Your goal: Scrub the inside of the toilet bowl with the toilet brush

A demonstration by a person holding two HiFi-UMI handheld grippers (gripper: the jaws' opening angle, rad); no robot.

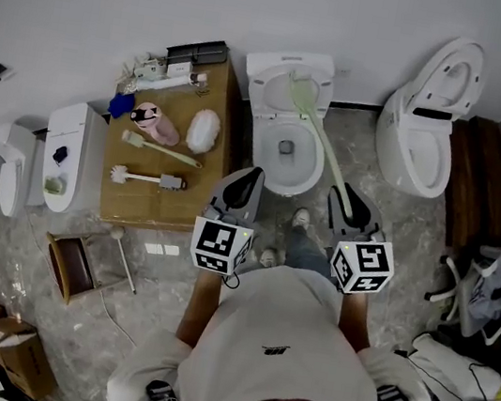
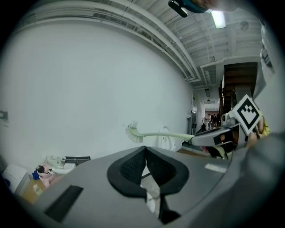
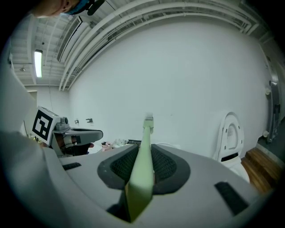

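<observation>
The person wears a white T-shirt (image 1: 273, 379) with short sleeves and a small dark logo (image 1: 275, 350), bluish trousers (image 1: 304, 248) and light shoes (image 1: 301, 218). The left gripper (image 1: 254, 174) and the right gripper (image 1: 338, 195) have smooth grey shells that taper toward the tips, lined inside with black, finely ribbed pads (image 2: 132, 166). Each carries a white cube (image 1: 220, 247) printed with black square markers, with small green lights on its upper edge.
</observation>
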